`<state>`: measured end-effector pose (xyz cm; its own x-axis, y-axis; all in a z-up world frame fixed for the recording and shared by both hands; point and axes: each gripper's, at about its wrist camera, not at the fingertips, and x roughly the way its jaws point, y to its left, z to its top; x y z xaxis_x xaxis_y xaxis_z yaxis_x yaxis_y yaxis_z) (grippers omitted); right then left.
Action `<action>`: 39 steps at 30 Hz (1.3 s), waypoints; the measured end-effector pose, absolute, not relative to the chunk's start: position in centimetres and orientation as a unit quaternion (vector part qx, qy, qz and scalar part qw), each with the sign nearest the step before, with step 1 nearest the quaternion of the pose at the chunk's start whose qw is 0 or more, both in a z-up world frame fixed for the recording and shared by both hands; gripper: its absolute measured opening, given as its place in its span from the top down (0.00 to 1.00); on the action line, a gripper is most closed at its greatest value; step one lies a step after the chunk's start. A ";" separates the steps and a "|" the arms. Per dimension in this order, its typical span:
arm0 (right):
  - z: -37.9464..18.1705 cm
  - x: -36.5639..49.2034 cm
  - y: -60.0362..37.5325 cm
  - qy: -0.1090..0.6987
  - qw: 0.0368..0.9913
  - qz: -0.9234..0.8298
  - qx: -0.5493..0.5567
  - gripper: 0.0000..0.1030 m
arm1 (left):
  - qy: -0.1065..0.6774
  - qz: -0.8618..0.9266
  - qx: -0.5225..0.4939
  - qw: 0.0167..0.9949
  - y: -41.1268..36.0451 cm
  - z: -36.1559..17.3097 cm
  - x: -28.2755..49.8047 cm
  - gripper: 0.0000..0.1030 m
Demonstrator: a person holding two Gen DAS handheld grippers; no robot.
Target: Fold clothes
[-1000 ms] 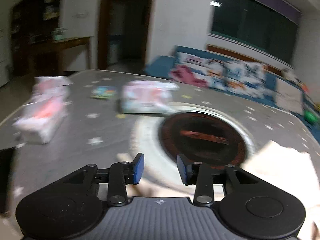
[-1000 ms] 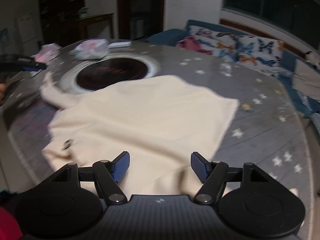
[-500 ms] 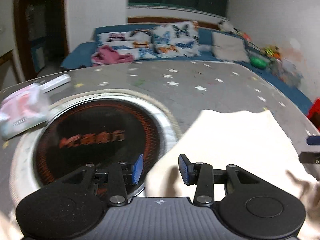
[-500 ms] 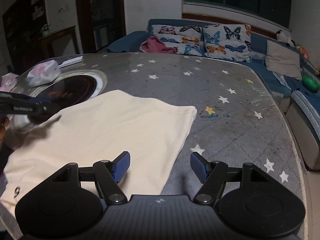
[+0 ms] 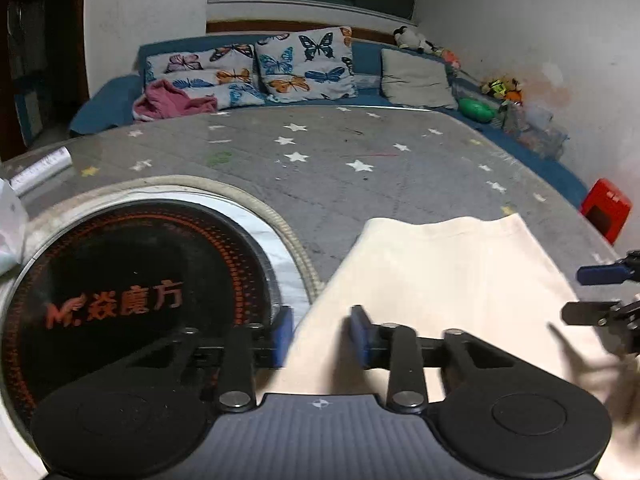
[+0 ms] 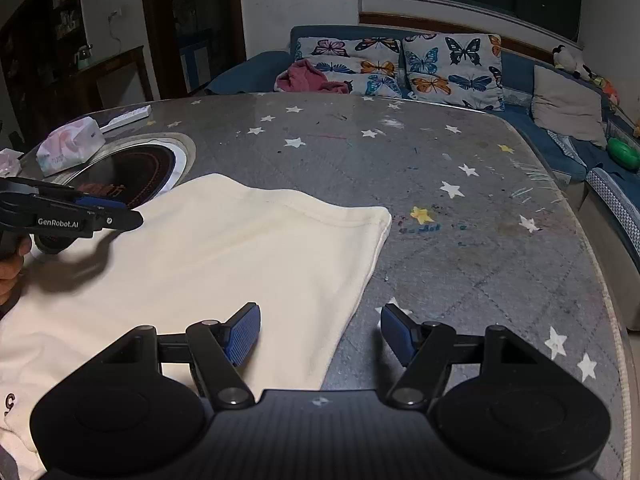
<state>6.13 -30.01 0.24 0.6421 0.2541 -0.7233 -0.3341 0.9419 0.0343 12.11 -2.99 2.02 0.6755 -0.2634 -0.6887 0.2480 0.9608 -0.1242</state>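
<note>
Room: dim living room with a blue sofa [image 6: 560, 152] along the far wall, butterfly cushions [image 6: 452, 68] on it, and a pink cloth [image 6: 308, 78] bunched at its left end.
Counter: grey counter [image 6: 440, 168] printed with stars, with a round black hotplate [image 5: 132, 300] set into it; a tissue pack [image 6: 70, 144] sits beside the hotplate.
Garment: a cream shirt [image 6: 224, 264] lies spread nearly flat on the near-left part of the counter, its hem edge toward the sofa and one corner reaching the hotplate rim.
Left gripper: the left gripper [image 5: 322, 336] sits over the shirt's left edge; its jaws have just been closing and stand narrow, with the cloth edge between the blue pads. Whether the pads already pinch the cloth cannot be told from the blurred view.
Right gripper: the right gripper [image 6: 320, 332] hovers wide open above the shirt's right side edge, one pad over cloth, the other over bare counter, holding nothing.
Hand: part of a hand [image 6: 10, 268] shows at the left edge of the right wrist view, behind the left gripper.
Handling: the shirt looks light, soft and limp; it will likely sag and drag wherever it is not held, and a thin single layer could slip from a shallow pinch.
Where to hold: a sensible hold is at the side edges or corners, near the stitched hem where the cloth is thicker, both sides lifted evenly.
Risk: the corner by the hotplate may catch on its raised rim.
</note>
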 end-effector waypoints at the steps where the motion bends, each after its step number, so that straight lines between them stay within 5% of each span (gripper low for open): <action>1: 0.2 6.2 -30.0 0.390 0.905 0.162 -0.052 0.34 | 0.375 -0.142 -0.012 0.916 -3.0 2.0 12.1 0.85; 4: 0.3 6.1 -29.9 0.389 0.906 0.158 -0.052 0.34 | 0.367 -0.143 -0.022 0.919 -3.0 2.4 11.7 0.95; 19: 1.8 5.3 -31.9 0.367 0.922 0.125 -0.024 0.34 | 0.322 -0.312 0.047 0.892 -9.6 4.6 2.0 0.93; 23: 1.8 5.2 -32.3 0.366 0.923 0.119 -0.026 0.34 | 0.307 -0.296 0.047 0.903 -9.1 5.5 2.3 0.80; 26: 1.7 5.4 -32.6 0.367 0.923 0.113 -0.021 0.34 | 0.319 -0.257 0.040 0.911 -8.6 5.2 3.9 0.59; 30: 1.6 5.8 -32.7 0.370 0.922 0.110 -0.015 0.34 | 0.355 -0.262 0.024 0.897 -9.1 3.9 5.8 0.58; 32: 1.5 6.0 -32.7 0.370 0.922 0.110 -0.019 0.34 | 0.366 -0.264 0.023 0.892 -9.6 3.2 6.2 0.61; 34: 1.5 6.1 -32.6 0.371 0.922 0.110 -0.021 0.34 | 0.372 -0.264 0.023 0.890 -9.8 2.6 6.5 0.86; 35: 1.5 6.2 -32.6 0.372 0.922 0.110 -0.021 0.34 | 0.372 -0.264 0.022 0.890 -9.8 2.5 6.4 0.91; 39: 1.3 6.8 -32.5 0.376 0.920 0.110 -0.023 0.35 | 0.325 -0.233 0.021 0.916 -8.3 4.3 5.8 0.92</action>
